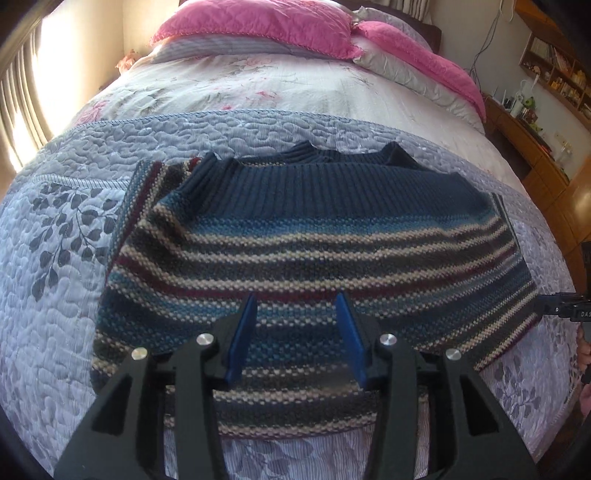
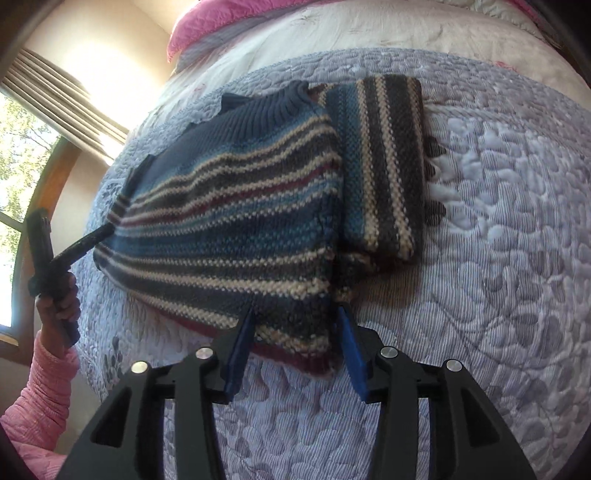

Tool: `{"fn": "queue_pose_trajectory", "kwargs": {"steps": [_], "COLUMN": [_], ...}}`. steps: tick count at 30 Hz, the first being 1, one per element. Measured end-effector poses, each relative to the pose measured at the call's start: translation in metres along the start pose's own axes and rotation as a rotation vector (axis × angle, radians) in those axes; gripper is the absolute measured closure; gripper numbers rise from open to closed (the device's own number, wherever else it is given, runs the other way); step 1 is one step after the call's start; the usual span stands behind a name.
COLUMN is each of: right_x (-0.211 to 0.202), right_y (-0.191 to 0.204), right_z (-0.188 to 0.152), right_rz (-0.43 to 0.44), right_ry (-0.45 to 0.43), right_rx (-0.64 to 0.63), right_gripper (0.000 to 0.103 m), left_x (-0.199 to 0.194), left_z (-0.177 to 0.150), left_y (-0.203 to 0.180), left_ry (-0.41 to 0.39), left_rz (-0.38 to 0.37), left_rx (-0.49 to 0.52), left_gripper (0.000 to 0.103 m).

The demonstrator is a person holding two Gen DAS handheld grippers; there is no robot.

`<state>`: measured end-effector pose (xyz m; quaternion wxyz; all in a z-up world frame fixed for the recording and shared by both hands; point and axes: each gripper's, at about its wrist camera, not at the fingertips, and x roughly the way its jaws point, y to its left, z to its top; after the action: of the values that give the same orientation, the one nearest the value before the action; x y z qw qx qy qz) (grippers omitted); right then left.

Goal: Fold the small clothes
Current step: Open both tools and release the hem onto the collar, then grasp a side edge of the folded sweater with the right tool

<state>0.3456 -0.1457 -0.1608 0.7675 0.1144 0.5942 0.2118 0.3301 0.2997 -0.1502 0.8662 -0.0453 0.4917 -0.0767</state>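
Observation:
A striped knit sweater (image 1: 314,251) with a dark blue ribbed band lies folded on the lavender quilted bedspread (image 1: 74,229). My left gripper (image 1: 297,308) is open, its blue fingers (image 1: 247,332) spread above the sweater's near striped edge with nothing gripped. In the right wrist view the sweater (image 2: 236,221) has one striped part folded over on its right side (image 2: 384,166). My right gripper (image 2: 296,314) is open, its fingers on either side of the sweater's near corner. The left gripper (image 2: 85,243) shows at that view's left edge, held by a hand (image 2: 62,306).
Pink pillows (image 1: 258,26) and a floral duvet (image 1: 240,85) lie at the head of the bed. Wooden shelves and a desk (image 1: 546,74) stand to the right. A window with curtains (image 2: 22,155) is on the left. The person's pink sleeve (image 2: 40,398) is low left.

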Motion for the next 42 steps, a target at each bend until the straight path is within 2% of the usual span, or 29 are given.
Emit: {"fn": "queue_pose_trajectory", "kwargs": {"steps": [1, 2, 6, 8, 12, 13, 15, 16, 17, 18, 22, 27, 28, 30, 32, 39, 42], "right_x": [0.002, 0.002, -0.009, -0.005, 0.009, 0.007, -0.003, -0.01, -0.017, -0.023, -0.026, 0.005, 0.012, 0.016, 0.015, 0.029, 0.022], "right_y": [-0.001, -0.002, -0.007, -0.015, -0.022, -0.02, -0.013, -0.008, -0.003, 0.001, 0.011, 0.01, 0.008, 0.004, -0.002, -0.022, -0.015], "right_z": [-0.003, -0.005, -0.013, -0.018, -0.02, -0.019, -0.014, -0.01, -0.005, 0.002, 0.041, 0.08, 0.084, 0.087, 0.085, 0.072, 0.072], "right_rz": [0.025, 0.043, 0.047, 0.023, 0.039, 0.032, 0.025, -0.006, -0.038, -0.059, -0.045, -0.069, -0.063, -0.047, -0.057, -0.073, -0.077], "right_ry": [0.008, 0.01, -0.013, 0.013, 0.043, 0.042, 0.018, -0.01, -0.034, -0.056, -0.097, -0.067, -0.058, -0.062, -0.078, -0.061, -0.066], "right_rx": [0.008, 0.017, 0.02, 0.033, 0.043, 0.031, 0.01, -0.011, -0.034, -0.051, -0.036, -0.001, 0.012, 0.027, 0.041, 0.071, 0.053], "right_gripper": [0.078, 0.09, 0.092, 0.092, 0.092, 0.091, 0.084, 0.078, 0.068, 0.066, 0.064, 0.062, 0.064, 0.084, 0.095, 0.096, 0.091], "left_x": [0.005, 0.01, 0.02, 0.023, 0.03, 0.03, 0.026, 0.022, 0.017, 0.014, 0.007, 0.031, 0.037, 0.047, 0.058, 0.07, 0.07], "left_z": [-0.004, -0.007, -0.014, -0.016, -0.018, -0.019, -0.017, -0.015, -0.012, -0.009, 0.016, 0.04, 0.042, 0.043, 0.042, 0.035, 0.035], "left_y": [-0.001, 0.0, -0.001, 0.001, 0.005, 0.005, 0.004, 0.004, 0.003, 0.0, -0.01, -0.016, -0.016, -0.018, -0.017, -0.016, -0.015], "left_ry": [0.013, 0.026, 0.046, 0.05, 0.051, 0.047, 0.048, 0.045, 0.034, 0.022, -0.024, -0.002, 0.009, 0.031, 0.059, 0.059, 0.063], "left_rz": [0.002, 0.0, 0.008, 0.005, 0.0, -0.001, 0.0, -0.006, -0.019, -0.028, -0.039, -0.05, -0.045, -0.036, -0.027, -0.035, -0.047], "left_rx": [-0.004, -0.012, 0.002, 0.014, 0.014, 0.01, 0.0, -0.006, -0.011, -0.012, -0.019, -0.061, -0.061, -0.057, -0.051, -0.02, -0.029], "left_gripper": [0.059, 0.059, 0.058, 0.056, 0.055, 0.055, 0.056, 0.055, 0.054, 0.052, 0.048, 0.048, 0.048, 0.048, 0.048, 0.044, 0.045]}}
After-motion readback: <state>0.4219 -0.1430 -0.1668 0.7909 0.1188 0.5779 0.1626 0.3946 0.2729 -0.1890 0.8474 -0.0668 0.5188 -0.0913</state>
